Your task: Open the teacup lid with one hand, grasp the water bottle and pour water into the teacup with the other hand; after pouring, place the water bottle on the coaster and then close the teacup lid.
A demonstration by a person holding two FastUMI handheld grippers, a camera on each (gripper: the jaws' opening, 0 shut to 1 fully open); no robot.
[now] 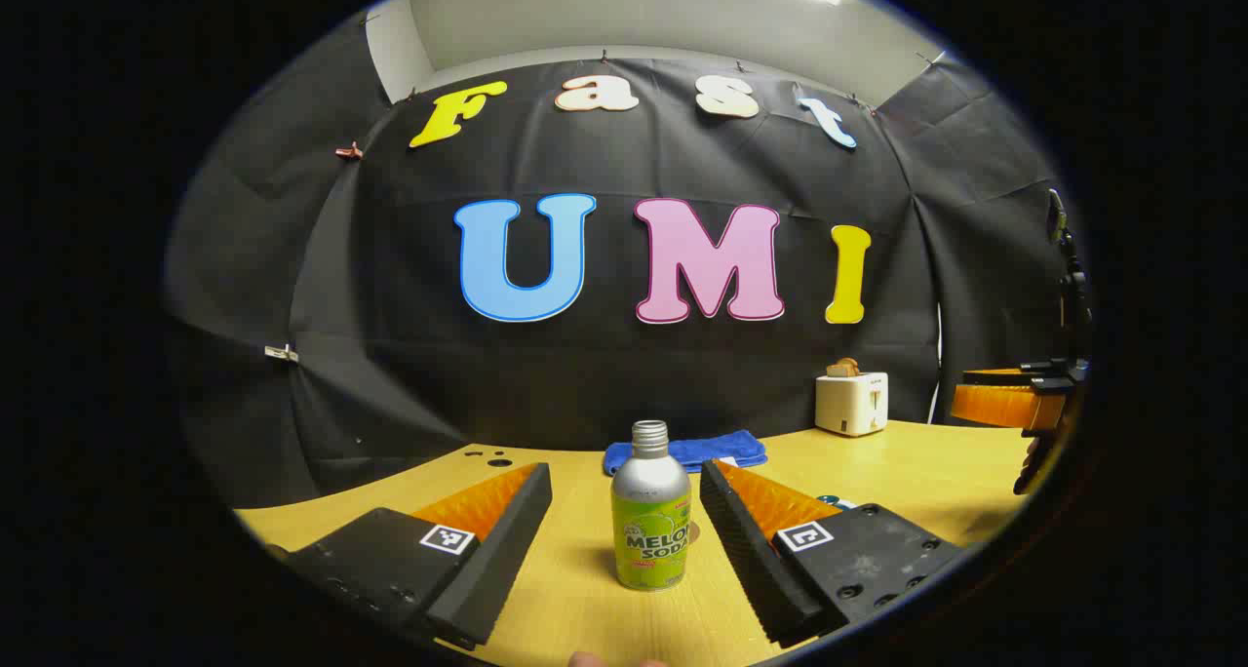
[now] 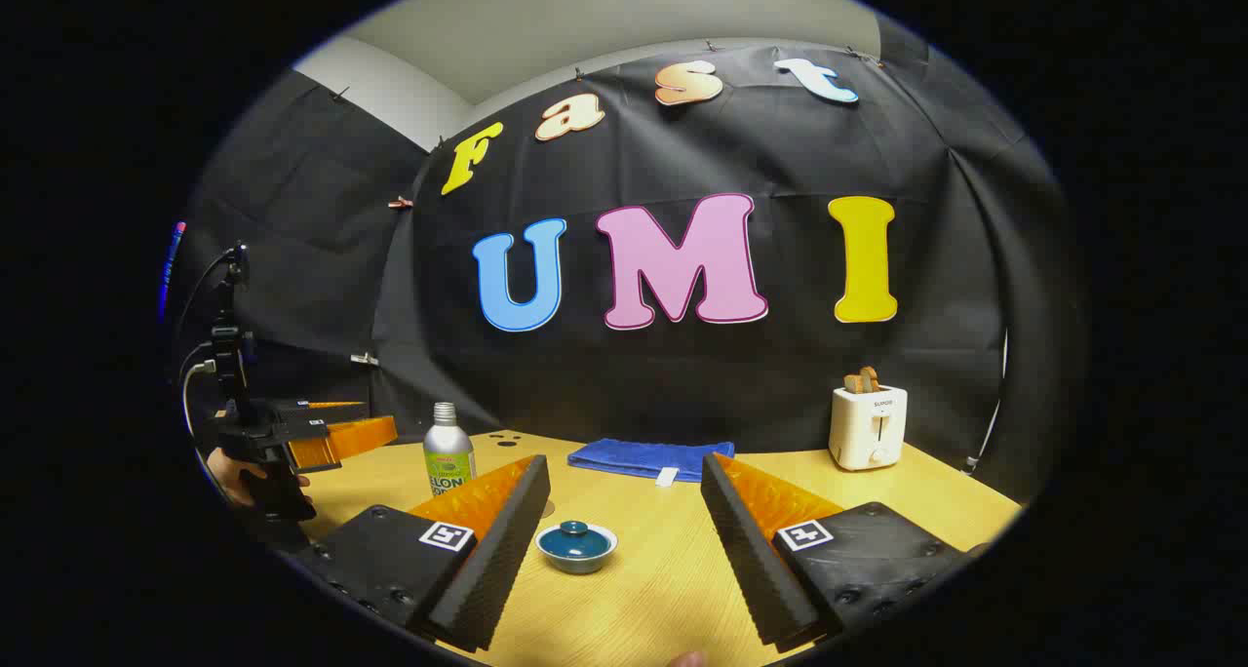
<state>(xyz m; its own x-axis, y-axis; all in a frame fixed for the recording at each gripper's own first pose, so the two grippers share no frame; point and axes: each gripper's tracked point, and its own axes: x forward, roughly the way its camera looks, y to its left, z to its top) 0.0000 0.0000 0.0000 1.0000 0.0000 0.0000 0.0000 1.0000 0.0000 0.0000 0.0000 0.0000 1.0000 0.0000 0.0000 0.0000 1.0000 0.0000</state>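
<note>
A silver and green water bottle [image 1: 650, 521] stands upright on the wooden table, its cap on. It sits between the spread fingers of my left gripper [image 1: 624, 472], which is open and touches nothing. In the right gripper view the same bottle [image 2: 448, 451] stands at the back left, with the left gripper [image 2: 370, 429] beside it. A small blue teacup [image 2: 576, 546] with its lid on rests just ahead of my right gripper [image 2: 624, 467], closer to its left finger. That gripper is open and clear of the cup. The right gripper [image 1: 980, 396] also appears far right in the left gripper view.
A folded blue towel [image 2: 648, 456] lies at the back of the table [image 2: 673, 569]. A white toaster [image 2: 868, 425] with bread in it stands at the back right. A hand [image 2: 234, 480] holds the left gripper's handle at the table's left edge.
</note>
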